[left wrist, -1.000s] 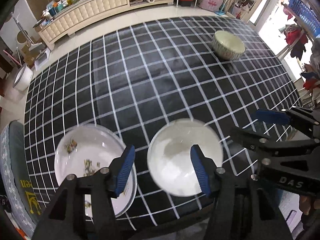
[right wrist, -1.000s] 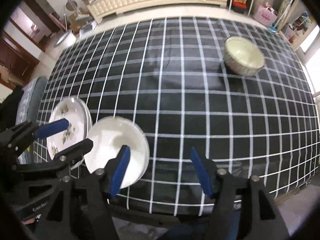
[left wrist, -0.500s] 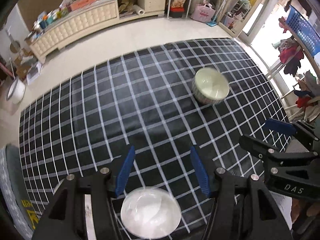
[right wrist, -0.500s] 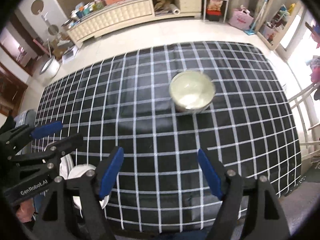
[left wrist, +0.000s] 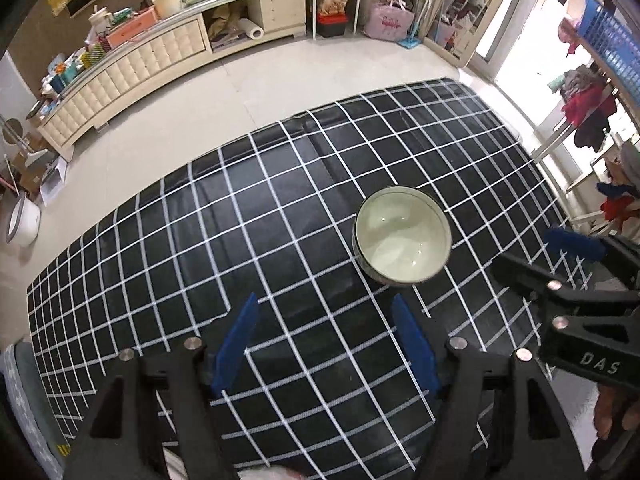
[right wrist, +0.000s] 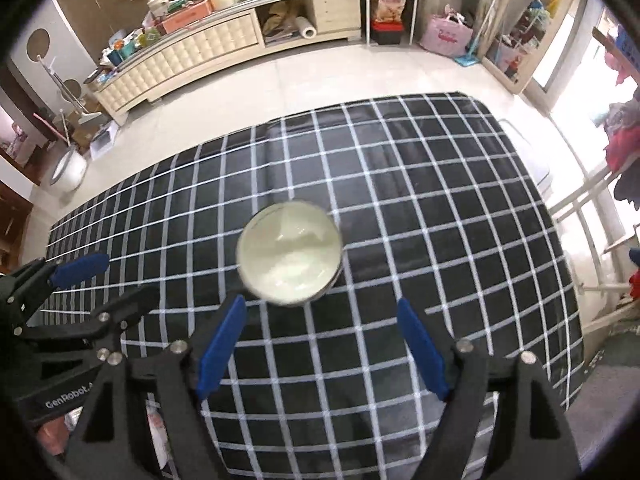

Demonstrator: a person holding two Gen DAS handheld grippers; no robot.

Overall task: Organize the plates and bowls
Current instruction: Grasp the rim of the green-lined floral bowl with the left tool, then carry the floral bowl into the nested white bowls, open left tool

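A pale green bowl (left wrist: 402, 240) stands upright on the black-and-white checked tablecloth (left wrist: 280, 240); it also shows in the right wrist view (right wrist: 290, 252). My left gripper (left wrist: 324, 316) is open and empty, high above the cloth, with the bowl ahead and to the right. My right gripper (right wrist: 318, 316) is open and empty, with the bowl just ahead of its left finger. The right gripper shows at the right edge of the left wrist view (left wrist: 540, 256). The plates and the white bowl are out of sight below both views.
A long cream cabinet (right wrist: 208, 48) with clutter on top stands across the tiled floor (right wrist: 320, 80). A clothes rack (left wrist: 592, 120) stands to the right of the table. The table's right edge (right wrist: 560, 240) drops to the floor.
Both grippers have risen and moved right, away from the plates and white bowl, which have dropped out of view. The green bowl now lies close ahead of both.
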